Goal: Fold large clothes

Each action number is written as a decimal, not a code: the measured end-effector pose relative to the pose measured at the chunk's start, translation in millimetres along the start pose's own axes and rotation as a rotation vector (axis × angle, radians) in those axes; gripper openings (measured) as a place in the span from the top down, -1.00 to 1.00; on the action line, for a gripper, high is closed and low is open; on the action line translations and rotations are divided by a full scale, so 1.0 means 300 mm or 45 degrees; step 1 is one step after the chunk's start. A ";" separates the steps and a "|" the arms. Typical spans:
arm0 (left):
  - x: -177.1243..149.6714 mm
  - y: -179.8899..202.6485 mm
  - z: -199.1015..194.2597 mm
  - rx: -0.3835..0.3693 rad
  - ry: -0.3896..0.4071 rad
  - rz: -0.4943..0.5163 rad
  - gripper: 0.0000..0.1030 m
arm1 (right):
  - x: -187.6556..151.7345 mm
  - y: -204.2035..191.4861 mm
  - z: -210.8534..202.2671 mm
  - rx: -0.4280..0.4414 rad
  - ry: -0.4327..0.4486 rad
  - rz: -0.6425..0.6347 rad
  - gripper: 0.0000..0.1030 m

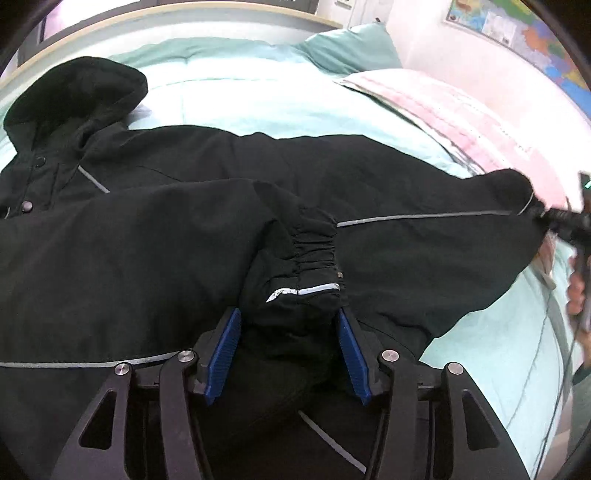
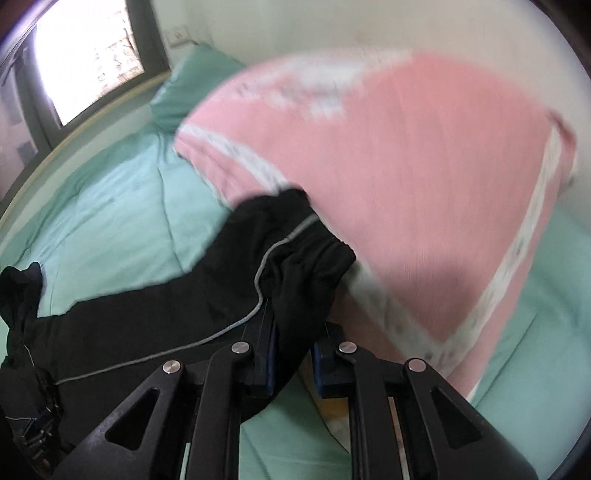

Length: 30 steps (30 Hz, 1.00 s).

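Note:
A large black hooded jacket (image 1: 155,236) with grey reflective piping lies spread on the bed. One sleeve is folded across the body; its elastic cuff (image 1: 310,273) sits between the blue pads of my left gripper (image 1: 290,332), whose jaws stand wide and open around it. My right gripper (image 2: 291,350) is shut on the other sleeve's cuff (image 2: 299,280), stretched out to the right against the pink pillow. The right gripper also shows at the right edge of the left wrist view (image 1: 565,218). The hood (image 1: 74,92) lies at the far left.
A mint green duvet (image 1: 258,96) covers the bed. A pink pillow (image 2: 424,166) and a green pillow (image 2: 192,85) lie at the head by the wall. A window (image 2: 88,55) is beyond the bed's far edge. A map (image 1: 517,29) hangs on the wall.

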<state>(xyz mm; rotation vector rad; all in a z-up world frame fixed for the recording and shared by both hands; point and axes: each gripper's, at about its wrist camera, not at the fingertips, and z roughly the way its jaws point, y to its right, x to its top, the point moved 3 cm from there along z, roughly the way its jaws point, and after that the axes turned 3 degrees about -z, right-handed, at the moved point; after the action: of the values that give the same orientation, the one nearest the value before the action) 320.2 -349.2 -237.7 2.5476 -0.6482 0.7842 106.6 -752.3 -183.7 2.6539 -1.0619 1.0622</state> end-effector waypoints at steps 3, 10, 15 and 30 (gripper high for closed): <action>-0.011 -0.007 -0.003 -0.014 0.026 0.011 -0.09 | -0.032 0.013 0.047 0.085 -0.046 0.006 0.61; -0.019 0.007 -0.019 -0.020 0.002 0.004 -0.17 | -0.022 0.097 0.046 0.412 -0.040 0.305 0.57; -0.021 -0.050 -0.166 -0.046 0.050 -0.024 -0.17 | -0.009 -0.001 -0.055 0.378 0.007 0.210 0.66; -0.061 -0.425 -0.760 0.030 0.215 -0.151 -0.17 | -0.032 -0.942 -0.646 0.489 0.263 -0.460 0.66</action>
<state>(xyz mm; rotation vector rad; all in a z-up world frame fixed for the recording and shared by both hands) 279.3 -128.1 -103.6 2.4803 -0.4325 0.9575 170.7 -471.4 2.0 2.7742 -0.3461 1.5315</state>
